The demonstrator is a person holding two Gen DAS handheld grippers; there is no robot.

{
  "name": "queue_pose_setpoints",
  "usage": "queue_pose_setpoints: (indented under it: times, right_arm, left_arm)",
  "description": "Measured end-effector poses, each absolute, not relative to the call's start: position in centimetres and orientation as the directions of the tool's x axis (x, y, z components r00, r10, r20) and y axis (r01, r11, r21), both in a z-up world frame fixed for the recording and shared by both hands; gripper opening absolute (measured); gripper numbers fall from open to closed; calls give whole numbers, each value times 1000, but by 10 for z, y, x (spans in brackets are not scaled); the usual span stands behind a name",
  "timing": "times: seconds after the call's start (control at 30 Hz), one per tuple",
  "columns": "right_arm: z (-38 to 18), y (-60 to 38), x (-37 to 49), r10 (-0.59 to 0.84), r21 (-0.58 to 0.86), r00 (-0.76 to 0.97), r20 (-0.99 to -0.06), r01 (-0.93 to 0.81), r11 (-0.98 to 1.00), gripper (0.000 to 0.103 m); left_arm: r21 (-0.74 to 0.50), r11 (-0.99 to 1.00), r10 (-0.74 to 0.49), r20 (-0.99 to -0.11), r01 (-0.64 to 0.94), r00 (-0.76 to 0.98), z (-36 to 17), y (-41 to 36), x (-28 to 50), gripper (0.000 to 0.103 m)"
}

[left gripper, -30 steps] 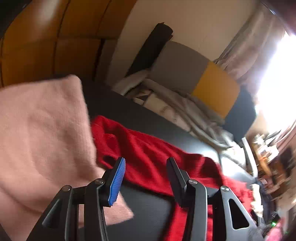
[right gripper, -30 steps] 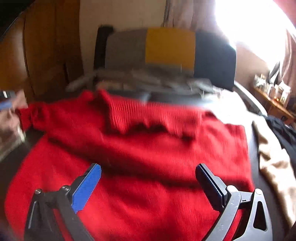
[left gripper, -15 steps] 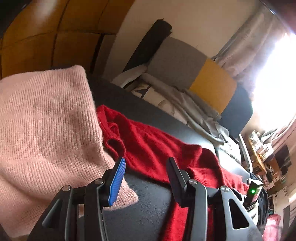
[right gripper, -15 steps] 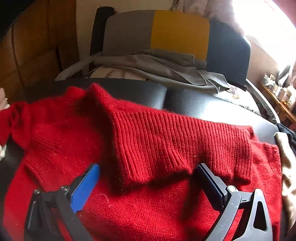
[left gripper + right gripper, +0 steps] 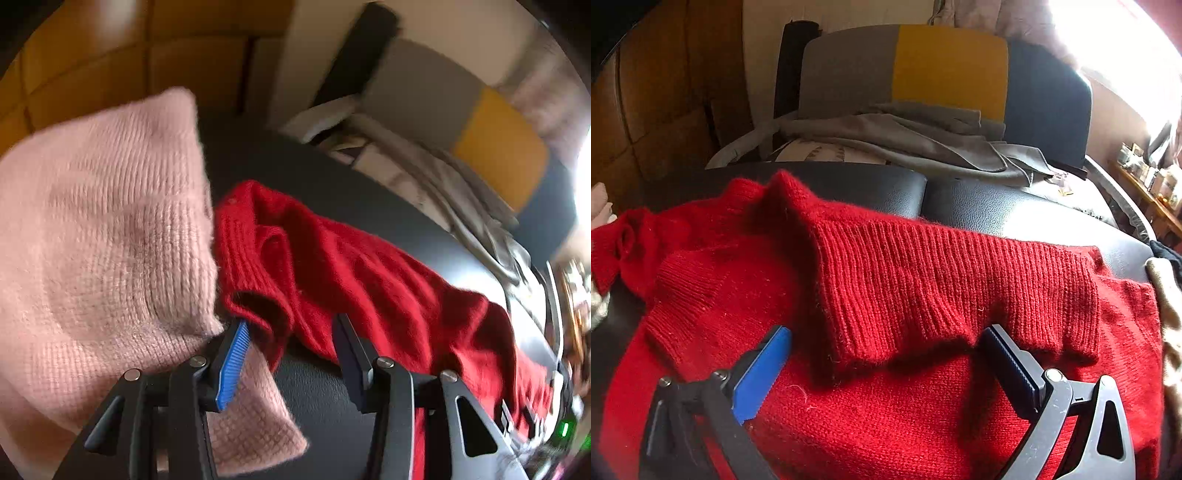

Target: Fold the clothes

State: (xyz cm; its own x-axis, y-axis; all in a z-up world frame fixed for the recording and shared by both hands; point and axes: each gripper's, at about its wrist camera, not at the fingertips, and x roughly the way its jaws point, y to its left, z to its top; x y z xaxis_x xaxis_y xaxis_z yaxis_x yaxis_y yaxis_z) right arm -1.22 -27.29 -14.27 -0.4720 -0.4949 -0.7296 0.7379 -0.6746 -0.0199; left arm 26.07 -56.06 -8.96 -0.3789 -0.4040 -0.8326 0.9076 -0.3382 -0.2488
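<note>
One red sweater (image 5: 905, 295) lay spread on the black table (image 5: 1015, 210) beside one pink knit (image 5: 99, 236), both tongs, left (image 5: 291, 343) and right (image 5: 886, 354), gaping empty over it

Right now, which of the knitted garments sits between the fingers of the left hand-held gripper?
The red sweater: its cuff lies in the open left hand-held gripper. The pink knit lies outside, beside the blue pad.
</note>
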Motion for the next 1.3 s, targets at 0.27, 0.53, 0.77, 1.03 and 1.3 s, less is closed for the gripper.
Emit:
queue_pose_setpoints:
  times: [0.27,0.53,0.77,1.03,1.3]
  right_arm:
    - [-142,-272,-13,-507,-6,-466,-725,740,-672,103]
    - [-143,-270,-16,-518,4,-460,-721,745,-667,103]
    - [-143,-269,-17,-526,10,-454,-720,750,-661,103]
    - [-143,-269,-17,-531,16,-449,-719,753,-658,103]
    - [-143,-269,-17,-542,30,-440,-716,756,-654,103]
  left_arm:
    - [-333,-205,-400,-830,920,-389,-105,-589,267,9]
    - [-503,-286,-364,-730,815,-579,-80,-593,287,6]
    - [-583,-532,-253,-582,613,-773,-21,-554,248,6]
    - [-693,-658,87,-459,295,-884,11,-498,145,6]
    - [-732,-644,325,-526,224,-786,-40,-460,62,6]
